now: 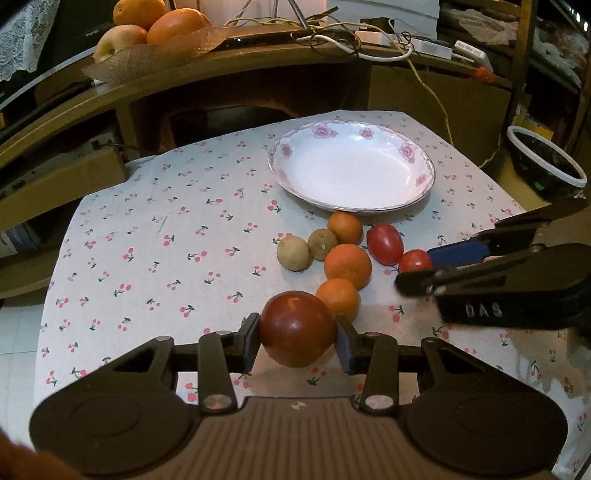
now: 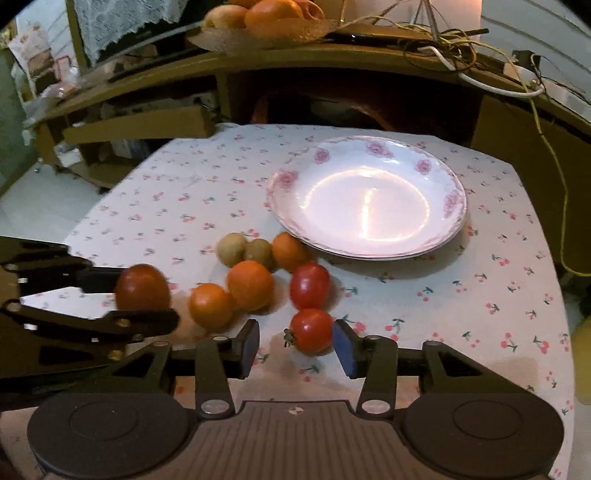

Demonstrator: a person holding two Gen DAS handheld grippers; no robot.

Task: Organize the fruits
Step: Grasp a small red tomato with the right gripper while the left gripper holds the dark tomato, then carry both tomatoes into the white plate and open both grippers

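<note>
My left gripper (image 1: pixel 297 341) is shut on a dark red tomato (image 1: pixel 297 328), held just above the cloth; it also shows in the right wrist view (image 2: pixel 143 287). My right gripper (image 2: pixel 295 345) is open around a small red tomato (image 2: pixel 310 330) that rests on the table, touching its right pad. A second small tomato (image 2: pixel 309 285), three oranges (image 2: pixel 250 285) and two brownish round fruits (image 2: pixel 231 249) lie in a cluster in front of a white flowered plate (image 2: pixel 284 181), which holds nothing.
The table has a cherry-print cloth (image 1: pixel 147 240). A wooden shelf unit (image 1: pixel 221 81) stands behind it, with a basket of large fruit (image 1: pixel 155 26) and tangled cables (image 1: pixel 351 33) on top. A dark bucket (image 1: pixel 546 166) stands at the right.
</note>
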